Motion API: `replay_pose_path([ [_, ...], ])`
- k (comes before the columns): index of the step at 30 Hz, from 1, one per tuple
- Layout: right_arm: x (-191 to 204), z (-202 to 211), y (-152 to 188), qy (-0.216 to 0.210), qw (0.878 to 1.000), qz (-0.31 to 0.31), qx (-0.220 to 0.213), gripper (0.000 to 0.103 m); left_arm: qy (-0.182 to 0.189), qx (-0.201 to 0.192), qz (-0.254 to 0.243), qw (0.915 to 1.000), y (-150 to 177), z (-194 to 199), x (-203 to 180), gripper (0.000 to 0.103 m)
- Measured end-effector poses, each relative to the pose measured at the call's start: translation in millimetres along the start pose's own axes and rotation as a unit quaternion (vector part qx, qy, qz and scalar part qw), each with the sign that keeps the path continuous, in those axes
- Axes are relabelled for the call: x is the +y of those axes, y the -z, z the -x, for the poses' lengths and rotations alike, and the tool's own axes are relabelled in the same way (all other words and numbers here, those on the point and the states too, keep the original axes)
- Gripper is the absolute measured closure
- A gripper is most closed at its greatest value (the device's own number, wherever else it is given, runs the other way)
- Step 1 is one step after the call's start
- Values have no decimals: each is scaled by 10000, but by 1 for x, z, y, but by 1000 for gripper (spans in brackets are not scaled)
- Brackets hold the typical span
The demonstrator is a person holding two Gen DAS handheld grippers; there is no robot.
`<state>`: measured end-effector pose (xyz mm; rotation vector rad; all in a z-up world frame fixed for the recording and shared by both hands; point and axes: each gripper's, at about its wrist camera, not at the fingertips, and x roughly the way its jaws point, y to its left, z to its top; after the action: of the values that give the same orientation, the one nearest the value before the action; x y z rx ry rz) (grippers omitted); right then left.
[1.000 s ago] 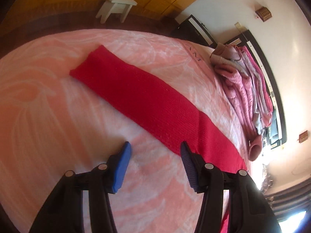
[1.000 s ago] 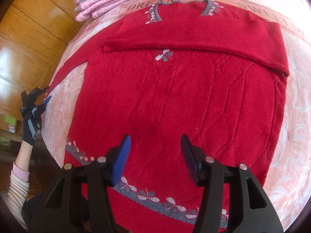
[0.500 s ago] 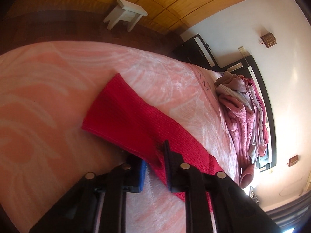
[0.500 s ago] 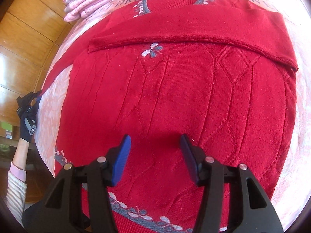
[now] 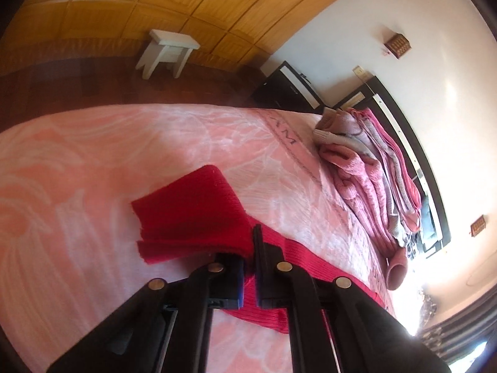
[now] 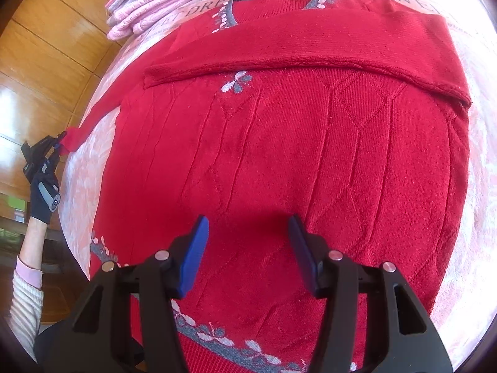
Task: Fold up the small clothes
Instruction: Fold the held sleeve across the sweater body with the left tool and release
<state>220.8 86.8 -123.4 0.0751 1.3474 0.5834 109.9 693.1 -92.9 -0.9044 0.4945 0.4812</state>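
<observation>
A: Where does the garment lie?

B: The red knitted sweater with the grey-and-white flower trim [image 6: 279,161] is spread flat, front up, on the bed's pink patterned blanket [image 5: 77,161]. Its neckline points toward the stack of folded pink and grey knitwear [image 5: 372,168] at the far edge. One long red sleeve [image 6: 295,49] is already laid across the chest.

A: And the other sleeve?

B: That's the step in hand, I'd say. The left tool [image 5: 248,267] has its jaws pressed together on the cuff end of the second red sleeve [image 5: 192,214], which is doubled over itself and lifted slightly off the blanket. From the right wrist view you can see that tool at the bed's edge, held by a black-gloved hand [image 6: 43,186], with the sleeve running from it up to the shoulder.

A: What about the right tool?

B: The right tool [image 6: 248,248] hovers over the lower middle of the sweater body with its blue-padded jaws well apart, gripping nothing.

A: So what does the next move need?

B: Probably carrying the clamped cuff inward across the chest, so it lies flat beside or on the first sleeve, without dragging the body askew. The free tool could pin the body down while that happens.
</observation>
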Motion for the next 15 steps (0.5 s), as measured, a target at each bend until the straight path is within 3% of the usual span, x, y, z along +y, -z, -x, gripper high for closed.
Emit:
replay_pose_path([
  [9, -19, 9, -1, -128, 9997, -132, -157, 49, 519, 328, -1177, 9911, 54, -15, -115, 99],
  [15, -35, 20, 0, -112, 9991, -267, -299, 49, 774, 564, -1528, 9836, 94, -27, -169, 99],
])
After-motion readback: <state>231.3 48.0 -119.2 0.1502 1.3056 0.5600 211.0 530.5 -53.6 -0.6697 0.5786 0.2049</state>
